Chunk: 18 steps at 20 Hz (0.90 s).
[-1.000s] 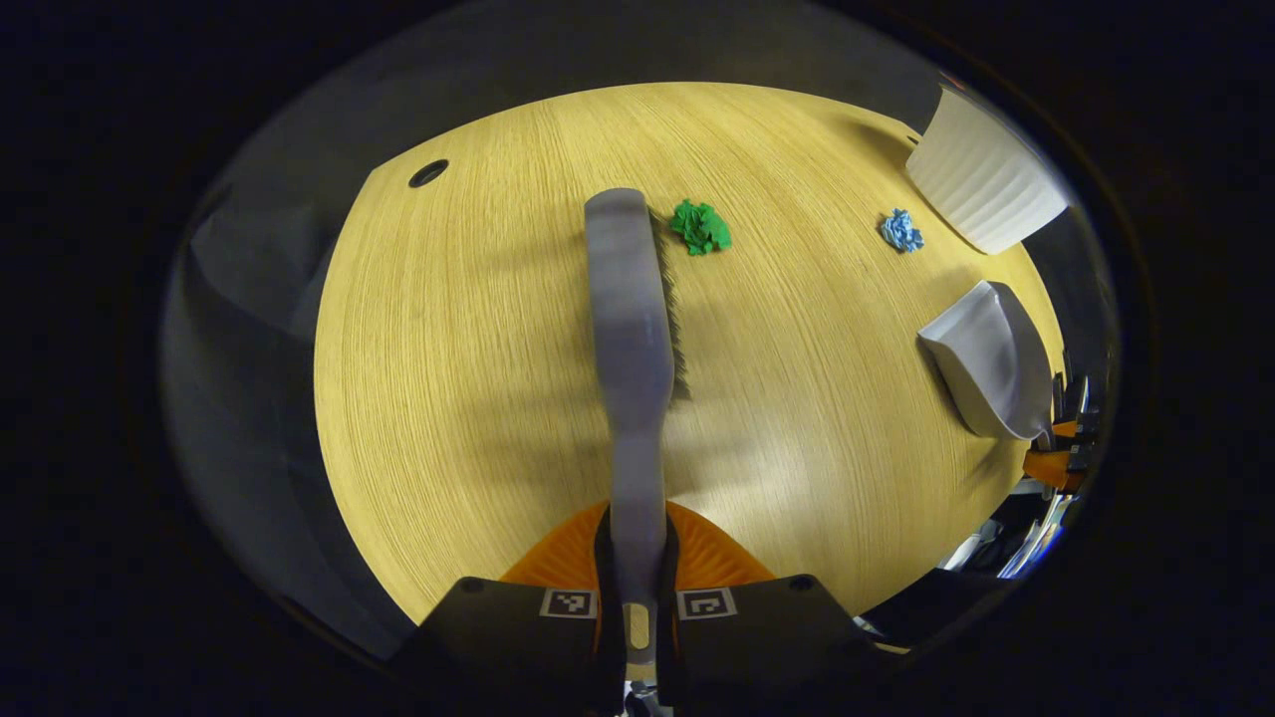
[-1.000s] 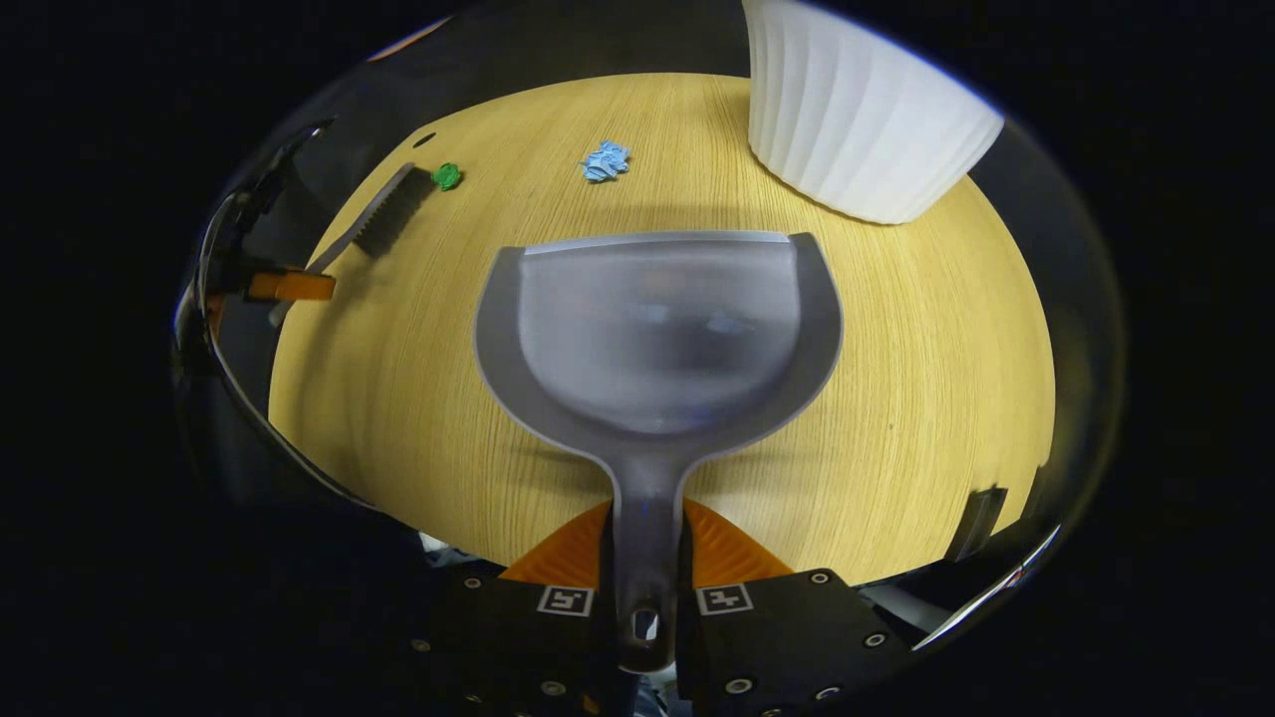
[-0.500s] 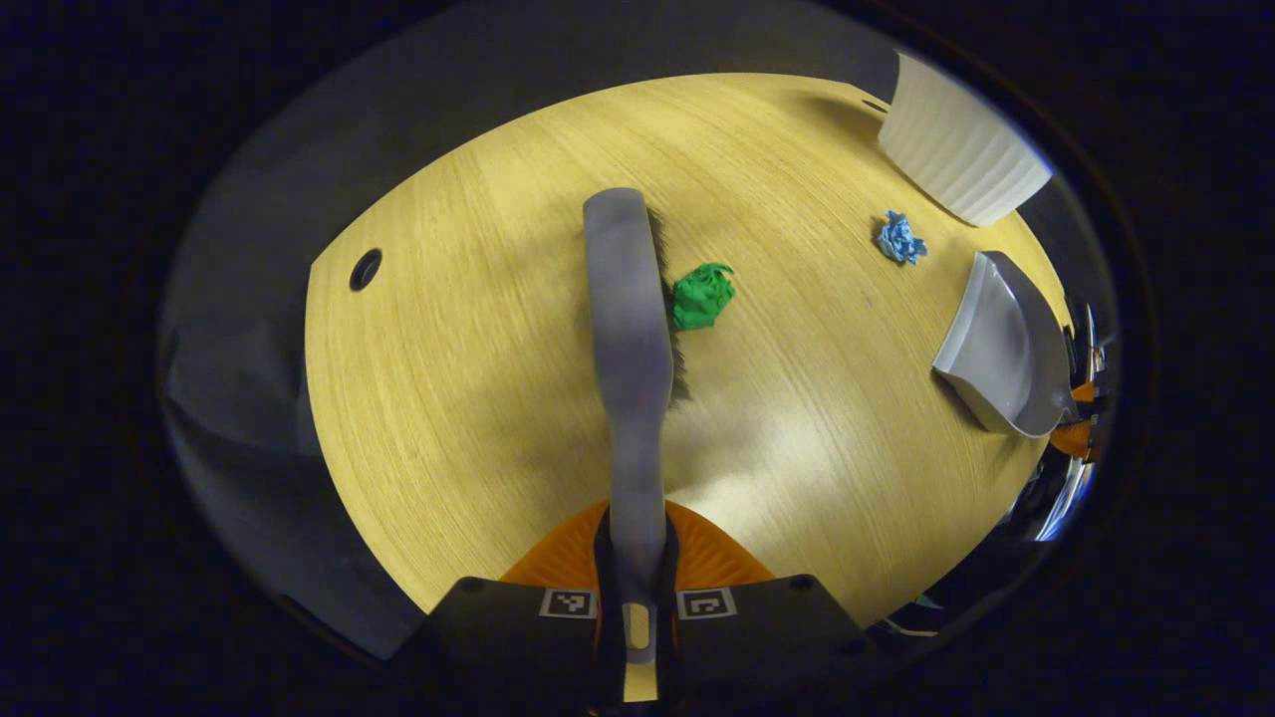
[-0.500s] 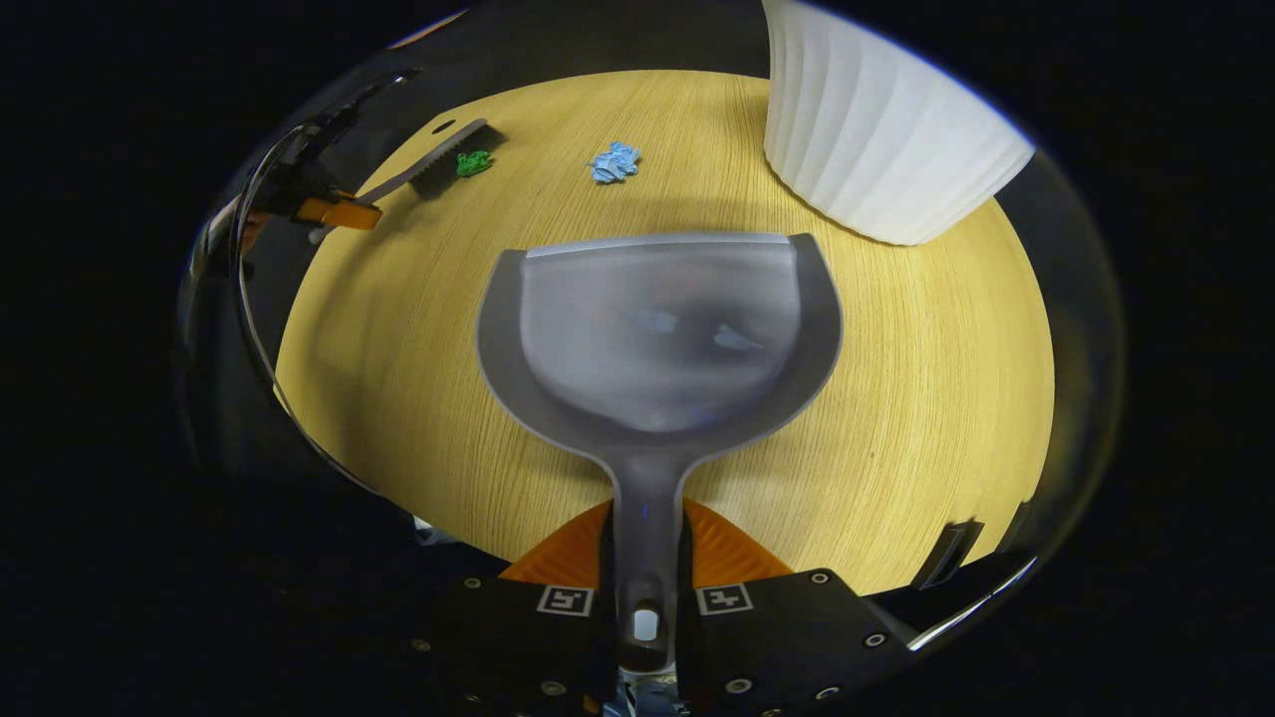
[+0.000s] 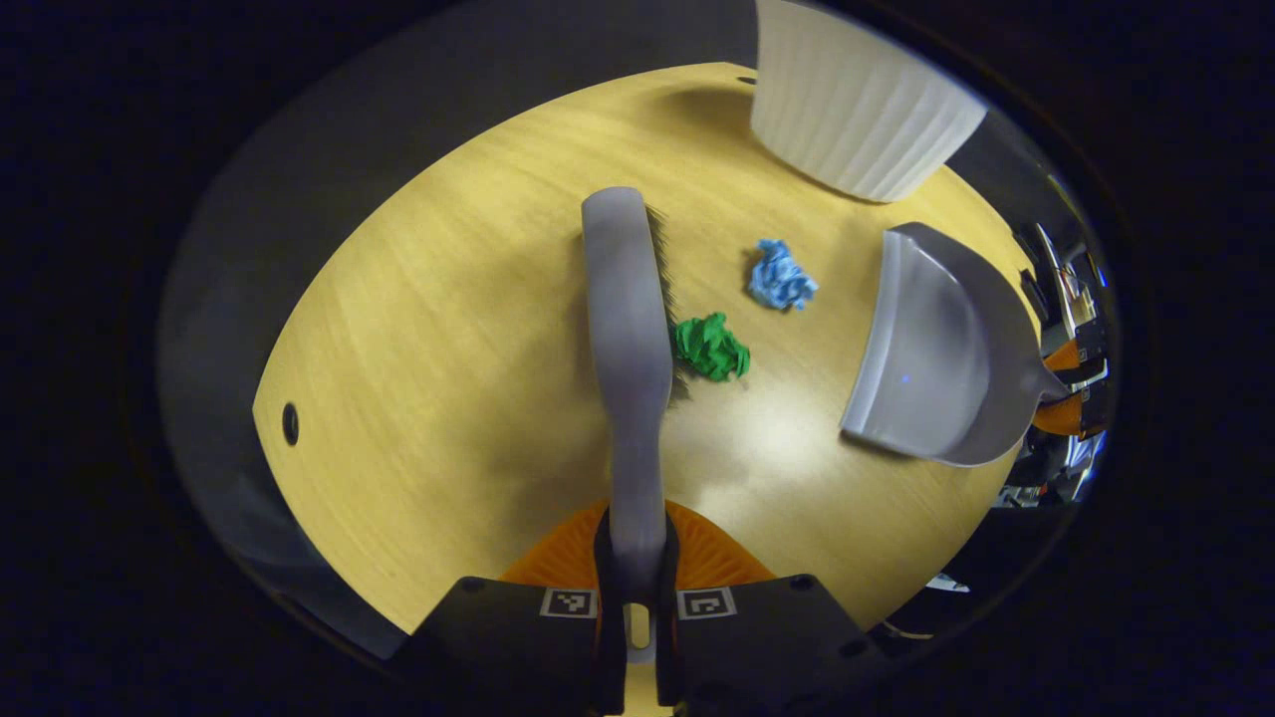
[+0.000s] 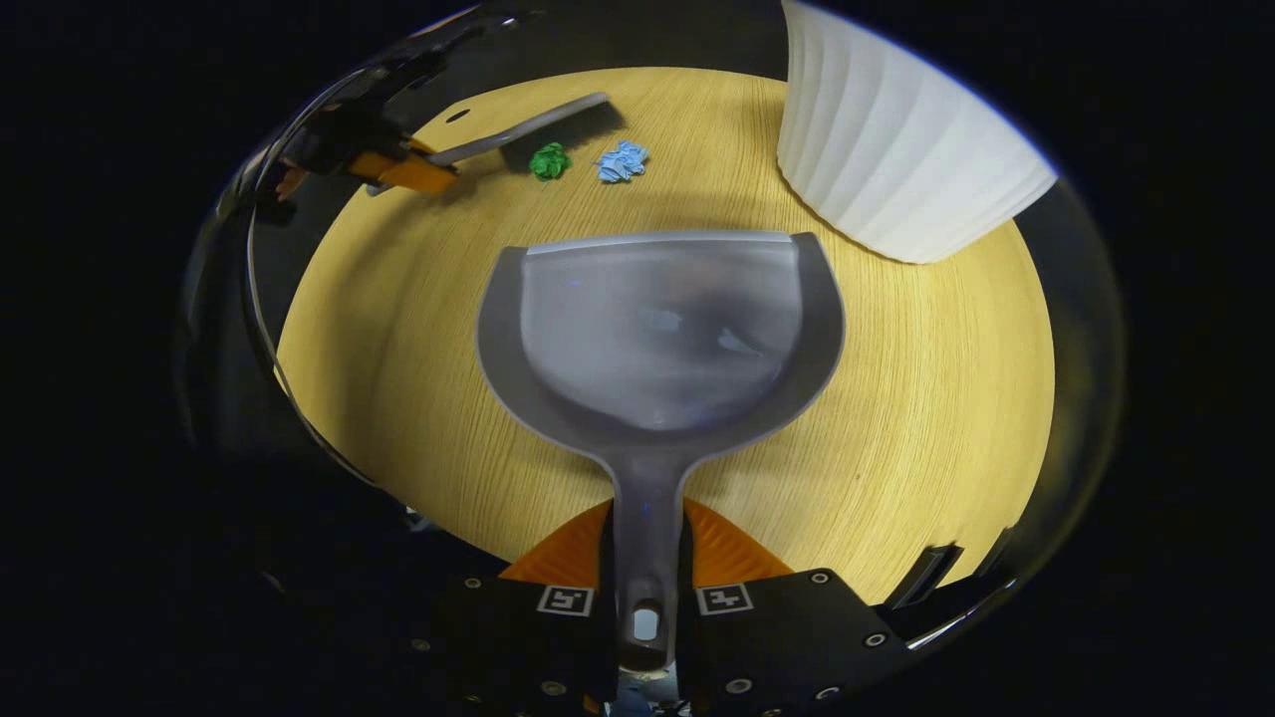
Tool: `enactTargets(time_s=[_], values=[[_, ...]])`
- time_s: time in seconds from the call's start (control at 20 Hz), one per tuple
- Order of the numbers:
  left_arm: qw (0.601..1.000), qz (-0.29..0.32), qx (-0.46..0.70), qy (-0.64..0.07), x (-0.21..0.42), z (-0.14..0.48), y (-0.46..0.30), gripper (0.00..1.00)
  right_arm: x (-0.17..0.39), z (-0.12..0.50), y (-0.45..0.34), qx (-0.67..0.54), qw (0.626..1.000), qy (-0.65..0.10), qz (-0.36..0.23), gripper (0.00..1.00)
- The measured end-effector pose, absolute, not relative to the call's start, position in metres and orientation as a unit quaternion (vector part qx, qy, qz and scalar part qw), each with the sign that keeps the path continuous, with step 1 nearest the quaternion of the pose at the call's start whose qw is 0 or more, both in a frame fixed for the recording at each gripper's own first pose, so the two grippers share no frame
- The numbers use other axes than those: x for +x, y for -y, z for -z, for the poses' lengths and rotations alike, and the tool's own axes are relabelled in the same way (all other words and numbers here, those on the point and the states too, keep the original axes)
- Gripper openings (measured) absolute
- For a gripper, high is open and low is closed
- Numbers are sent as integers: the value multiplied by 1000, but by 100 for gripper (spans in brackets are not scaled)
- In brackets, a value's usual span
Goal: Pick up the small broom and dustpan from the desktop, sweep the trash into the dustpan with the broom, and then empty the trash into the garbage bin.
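Mid-sweep: left gripper [image 5: 637,558] fingers clamp the broom [image 5: 626,309], right gripper [image 6: 645,553] fingers clamp the dustpan [image 6: 657,329]; next, push the green scrap [image 5: 711,347] toward 3 o'clock.

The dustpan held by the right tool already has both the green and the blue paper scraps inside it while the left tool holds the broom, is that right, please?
Not quite: the dustpan is empty. In the right gripper view the green scrap and blue scrap lie on the desktop beyond its lip, beside the broom. The rest stands: the right tool holds the dustpan, the left tool the broom.
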State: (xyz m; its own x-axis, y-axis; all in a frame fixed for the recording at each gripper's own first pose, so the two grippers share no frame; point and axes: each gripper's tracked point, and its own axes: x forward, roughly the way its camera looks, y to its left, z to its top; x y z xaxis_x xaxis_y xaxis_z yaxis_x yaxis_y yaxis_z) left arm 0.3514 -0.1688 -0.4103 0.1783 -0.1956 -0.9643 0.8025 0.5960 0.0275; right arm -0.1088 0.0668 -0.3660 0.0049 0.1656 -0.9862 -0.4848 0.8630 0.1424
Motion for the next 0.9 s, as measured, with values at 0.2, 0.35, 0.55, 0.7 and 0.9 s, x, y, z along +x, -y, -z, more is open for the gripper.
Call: enactTargets(time_s=[0.2, 0.35, 0.55, 0.7, 0.9], values=[[691, 402, 291, -526, 329, 419, 217, 15, -103, 365, -63, -128, 696, -664, -242, 23], [673, 432, 296, -522, 297, 417, 237, 15, -99, 366, -64, -134, 694, -662, -248, 23], [655, 461, 281, -529, 248, 405, 256, 15, -96, 368, -60, -136, 693, -661, -253, 23], [654, 471, 255, -534, 217, 399, 260, 15, -92, 367, -63, -134, 699, -654, -256, 23], [667, 470, 237, -528, 205, 387, 265, 14, -98, 367, -63, -119, 710, -643, -262, 23]])
